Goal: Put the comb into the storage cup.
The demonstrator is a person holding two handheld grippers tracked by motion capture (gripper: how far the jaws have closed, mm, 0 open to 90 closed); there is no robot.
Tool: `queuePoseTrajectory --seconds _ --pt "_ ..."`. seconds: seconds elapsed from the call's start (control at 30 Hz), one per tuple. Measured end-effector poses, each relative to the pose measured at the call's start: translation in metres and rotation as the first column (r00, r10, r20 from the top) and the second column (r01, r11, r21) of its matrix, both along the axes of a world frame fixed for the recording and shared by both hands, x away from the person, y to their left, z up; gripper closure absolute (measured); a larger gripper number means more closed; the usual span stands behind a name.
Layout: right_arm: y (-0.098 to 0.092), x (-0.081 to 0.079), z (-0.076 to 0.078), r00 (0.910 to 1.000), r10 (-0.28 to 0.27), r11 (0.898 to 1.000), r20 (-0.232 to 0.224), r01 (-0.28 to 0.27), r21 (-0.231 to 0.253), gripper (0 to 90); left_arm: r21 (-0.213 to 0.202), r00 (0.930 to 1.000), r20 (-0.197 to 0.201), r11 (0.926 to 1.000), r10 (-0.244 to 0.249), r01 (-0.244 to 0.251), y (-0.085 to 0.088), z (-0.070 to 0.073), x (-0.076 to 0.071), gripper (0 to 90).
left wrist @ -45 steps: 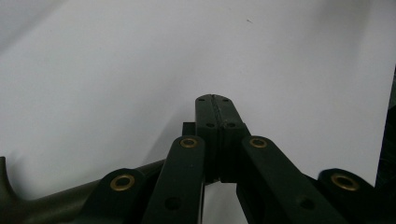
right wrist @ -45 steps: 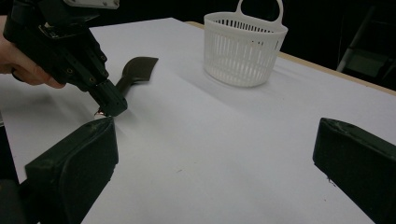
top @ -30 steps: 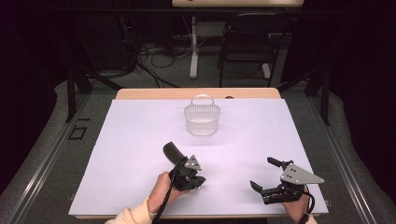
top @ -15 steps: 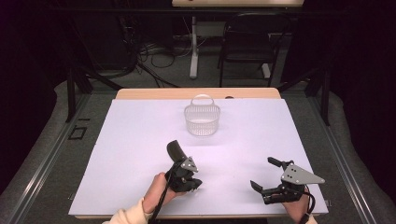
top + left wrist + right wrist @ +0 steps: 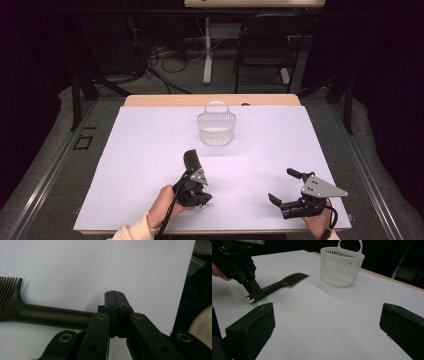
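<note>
The left hand [image 5: 164, 206] reaches in near the front edge of the white table [image 5: 150, 150], its left gripper [image 5: 115, 295] tipped down beside the dark comb [image 5: 191, 159]. Since a second ago it has edged slightly toward the table's middle. Its jaws are pressed together, empty, the comb's handle just beside them. The right gripper [image 5: 286, 189] rests low, jaws wide apart, holding nothing. A white basket [image 5: 216, 127] stands well beyond.
</note>
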State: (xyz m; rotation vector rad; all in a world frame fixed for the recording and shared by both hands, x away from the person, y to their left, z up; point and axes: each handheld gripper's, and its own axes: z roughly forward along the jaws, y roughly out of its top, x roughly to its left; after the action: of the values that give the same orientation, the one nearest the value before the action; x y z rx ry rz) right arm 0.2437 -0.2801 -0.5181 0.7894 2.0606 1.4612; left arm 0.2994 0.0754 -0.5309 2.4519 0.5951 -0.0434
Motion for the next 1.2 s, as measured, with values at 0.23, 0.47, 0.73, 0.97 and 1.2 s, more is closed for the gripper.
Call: queuePoseTrajectory --seconds 0.23,0.47,0.73,0.97,1.2 --pt "0.000 0.000 0.000 1.0000 0.000 1.000 0.000 0.000 0.000 0.0 0.014 1.0000 -0.005 0.9999 -0.003 0.003 0.005 0.002 -0.001 90.0" --pt "0.000 0.000 0.000 1.0000 0.001 1.000 -0.002 -0.001 -0.002 0.0 0.046 0.9999 0.004 0.9988 -0.017 0.017 0.008 0.003 -0.001 90.0" --pt "0.000 0.000 0.000 1.0000 0.000 1.000 -0.003 0.000 -0.002 0.0 0.054 0.9999 0.004 0.9985 -0.013 0.013 0.012 0.004 -0.001 90.0" --pt "0.000 0.000 0.000 1.0000 0.000 1.000 -0.003 0.000 -0.003 0.0 0.094 0.9996 -0.005 0.9952 -0.028 0.028 0.012 0.004 -0.001 90.0" --pt "0.000 0.000 0.000 1.0000 -0.001 1.000 -0.007 0.001 -0.002 0.0 0.108 0.9999 0.003 0.9941 -0.014 0.013 0.015 0.005 0.002 90.0"
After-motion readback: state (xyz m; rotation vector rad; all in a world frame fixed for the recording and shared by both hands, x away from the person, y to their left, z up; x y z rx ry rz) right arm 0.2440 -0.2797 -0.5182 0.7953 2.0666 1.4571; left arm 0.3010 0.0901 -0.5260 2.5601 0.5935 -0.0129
